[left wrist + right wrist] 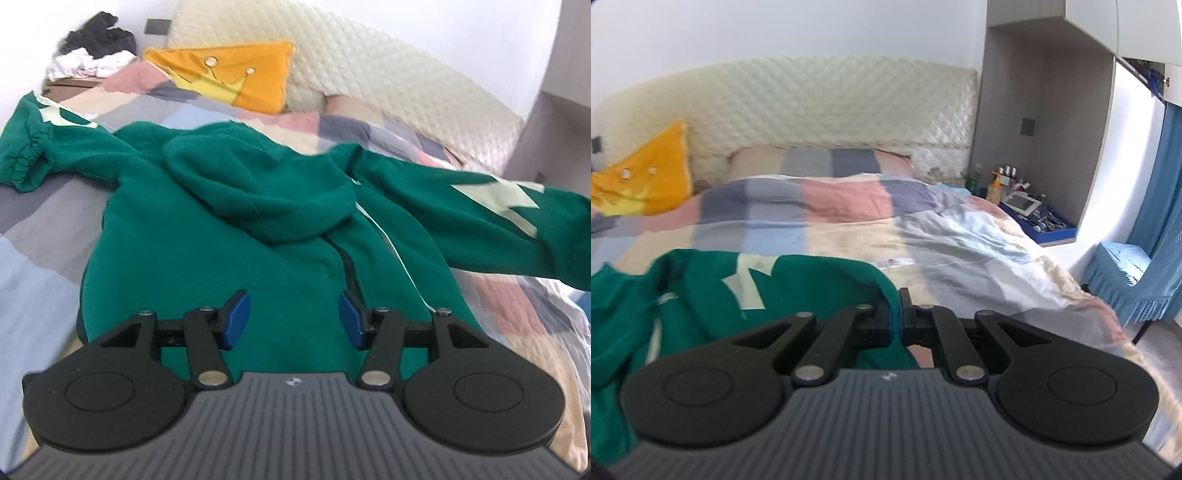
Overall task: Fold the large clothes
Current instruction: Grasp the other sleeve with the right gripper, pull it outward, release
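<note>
A green zip hoodie point(207, 240) with pale star patches lies spread on the bed, hood folded down over its chest. My left gripper point(294, 319) is open and empty, hovering over the hoodie's lower front beside the zip. Its right sleeve point(480, 218) is lifted off the bed and stretches out to the right. In the right wrist view my right gripper point(897, 325) is shut on the end of that green sleeve point(827, 280), holding it above the quilt. The left sleeve point(26, 155) lies on the bed at the far left.
The bed has a patchwork quilt point(849, 218) and a cream quilted headboard point(812, 107). An orange crown pillow point(236, 74) leans at the head. Dark and white clothes point(92, 48) are piled at the back left. A cluttered bedside shelf point(1030, 206) and blue chair point(1123, 273) stand on the right.
</note>
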Motion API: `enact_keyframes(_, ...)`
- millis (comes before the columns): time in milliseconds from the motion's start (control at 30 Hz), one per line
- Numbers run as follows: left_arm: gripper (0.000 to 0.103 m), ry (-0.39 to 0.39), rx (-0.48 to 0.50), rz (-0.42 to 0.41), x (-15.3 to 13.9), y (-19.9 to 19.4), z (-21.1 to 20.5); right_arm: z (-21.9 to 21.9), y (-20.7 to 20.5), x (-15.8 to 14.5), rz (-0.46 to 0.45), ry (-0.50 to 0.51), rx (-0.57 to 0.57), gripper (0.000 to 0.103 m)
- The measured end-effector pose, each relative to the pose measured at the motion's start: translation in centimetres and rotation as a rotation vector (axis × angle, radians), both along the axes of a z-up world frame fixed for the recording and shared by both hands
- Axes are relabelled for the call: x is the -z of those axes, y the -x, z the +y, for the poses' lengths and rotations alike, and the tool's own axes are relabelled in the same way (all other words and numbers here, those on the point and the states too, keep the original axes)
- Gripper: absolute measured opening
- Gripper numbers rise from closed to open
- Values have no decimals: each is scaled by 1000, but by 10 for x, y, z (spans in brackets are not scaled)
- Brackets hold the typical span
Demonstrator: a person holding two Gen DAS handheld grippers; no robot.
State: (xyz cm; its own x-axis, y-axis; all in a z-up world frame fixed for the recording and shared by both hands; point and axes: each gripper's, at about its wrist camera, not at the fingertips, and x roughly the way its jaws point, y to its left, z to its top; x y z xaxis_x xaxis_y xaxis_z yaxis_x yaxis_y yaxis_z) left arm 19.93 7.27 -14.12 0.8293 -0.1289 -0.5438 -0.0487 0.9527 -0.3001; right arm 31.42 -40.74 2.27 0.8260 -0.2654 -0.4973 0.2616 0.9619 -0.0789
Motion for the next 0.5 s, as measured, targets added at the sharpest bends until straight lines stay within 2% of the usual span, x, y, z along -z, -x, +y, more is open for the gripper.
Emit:
enact_keyframes(133, 59, 20, -46, 16, 4, -15, 8, -44, -47, 1, 24, -4, 62, 6)
enact_keyframes(267, 59, 27, -47, 37, 6, -23, 10, -79, -98, 15, 21, -10, 141, 6)
enact_keyframes(500, 59, 22, -41, 38, 7, -31, 12, -120, -189, 77, 47, 36, 242, 6)
